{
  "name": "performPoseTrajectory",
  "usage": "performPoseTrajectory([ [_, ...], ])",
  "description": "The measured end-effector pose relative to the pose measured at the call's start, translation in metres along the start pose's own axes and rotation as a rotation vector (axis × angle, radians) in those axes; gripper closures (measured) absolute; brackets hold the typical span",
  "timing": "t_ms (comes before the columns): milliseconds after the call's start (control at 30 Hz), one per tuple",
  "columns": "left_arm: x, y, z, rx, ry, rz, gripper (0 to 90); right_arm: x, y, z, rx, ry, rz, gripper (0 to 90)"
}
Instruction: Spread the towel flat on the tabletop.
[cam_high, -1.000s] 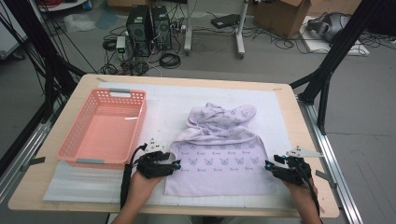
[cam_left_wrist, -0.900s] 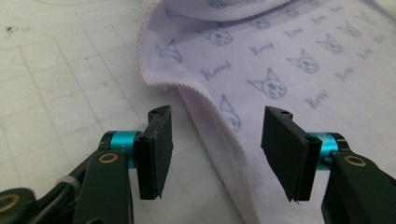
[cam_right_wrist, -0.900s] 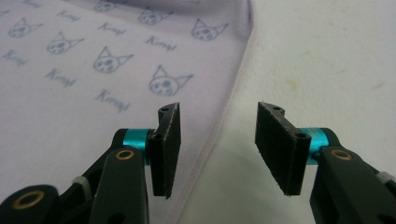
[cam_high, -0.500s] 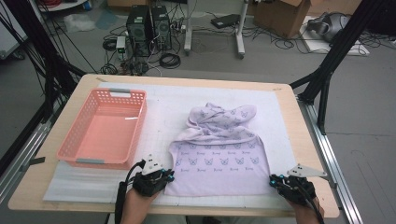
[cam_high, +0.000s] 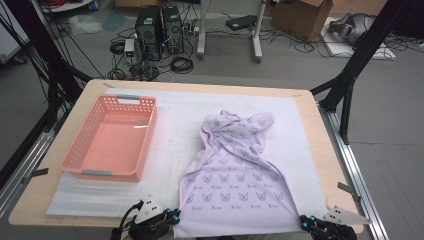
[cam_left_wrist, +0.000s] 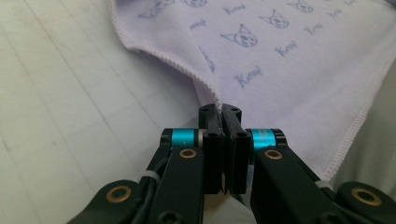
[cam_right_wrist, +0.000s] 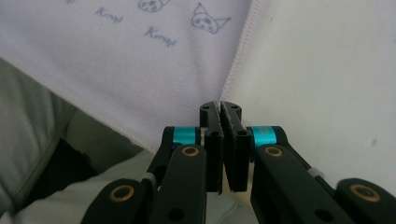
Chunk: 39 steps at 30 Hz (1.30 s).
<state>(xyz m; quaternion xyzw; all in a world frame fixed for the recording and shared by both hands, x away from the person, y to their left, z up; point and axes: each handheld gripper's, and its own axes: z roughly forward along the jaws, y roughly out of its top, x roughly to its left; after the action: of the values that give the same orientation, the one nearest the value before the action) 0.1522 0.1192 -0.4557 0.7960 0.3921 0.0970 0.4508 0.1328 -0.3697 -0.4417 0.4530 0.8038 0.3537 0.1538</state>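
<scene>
At the table's near edge, both grippers, left and right, had just pinched the towel corners and drawn it nearer, spreading it flat ahead of the fingers.

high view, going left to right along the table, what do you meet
pink basket → left gripper, shut on the near left corner of the towel → lilac cat-print towel → right gripper, shut on its near right corner
</scene>
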Motion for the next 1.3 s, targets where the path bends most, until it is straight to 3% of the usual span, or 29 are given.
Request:
performPoseTrajectory([
  [167, -0.01, -0.007, -0.005, 0.026, -0.036, 0.014, 86.9, 0.008, -0.018, -0.016, 0.001, 0.023, 0.003, 87.7],
  [200, -0.011, -0.006, -0.006, 0.01, -0.032, 0.007, 85.2, 0.008, -0.019, -0.016, 0.003, 0.029, -0.003, 87.7],
  [267, -0.008, -0.001, -0.006, -0.026, -0.014, -0.018, 67.5, 0.009, -0.018, -0.016, 0.006, 0.041, 0.003, 83.7],
  [300, -0.005, 0.002, -0.006, -0.041, -0.011, -0.021, 59.0, 0.008, -0.015, -0.014, -0.007, 0.04, 0.009, 74.2],
  [400, 0.003, 0.011, -0.002, -0.071, 0.019, -0.016, 52.3, 0.004, -0.003, -0.008, -0.058, 0.036, 0.059, 63.9],
  [467, 0.008, 0.018, 0.002, -0.085, 0.038, -0.016, 48.1, 0.003, 0.006, -0.003, -0.081, 0.017, 0.051, 59.8],
  [667, 0.023, 0.035, 0.02, -0.099, 0.053, -0.004, 45.6, 0.0, 0.034, 0.015, -0.127, -0.03, 0.029, 59.6],
  [833, 0.035, 0.049, 0.039, -0.088, 0.052, 0.005, 45.0, -0.011, 0.056, 0.037, -0.138, -0.047, 0.042, 58.4],
  [1167, 0.063, 0.084, 0.081, -0.053, 0.029, 0.017, 44.4, -0.03, 0.094, 0.078, -0.126, -0.043, 0.013, 52.5],
  [1300, 0.072, 0.096, 0.095, -0.057, 0.051, 0.032, 43.1, -0.038, 0.11, 0.093, -0.124, -0.036, 0.01, 53.5],
])
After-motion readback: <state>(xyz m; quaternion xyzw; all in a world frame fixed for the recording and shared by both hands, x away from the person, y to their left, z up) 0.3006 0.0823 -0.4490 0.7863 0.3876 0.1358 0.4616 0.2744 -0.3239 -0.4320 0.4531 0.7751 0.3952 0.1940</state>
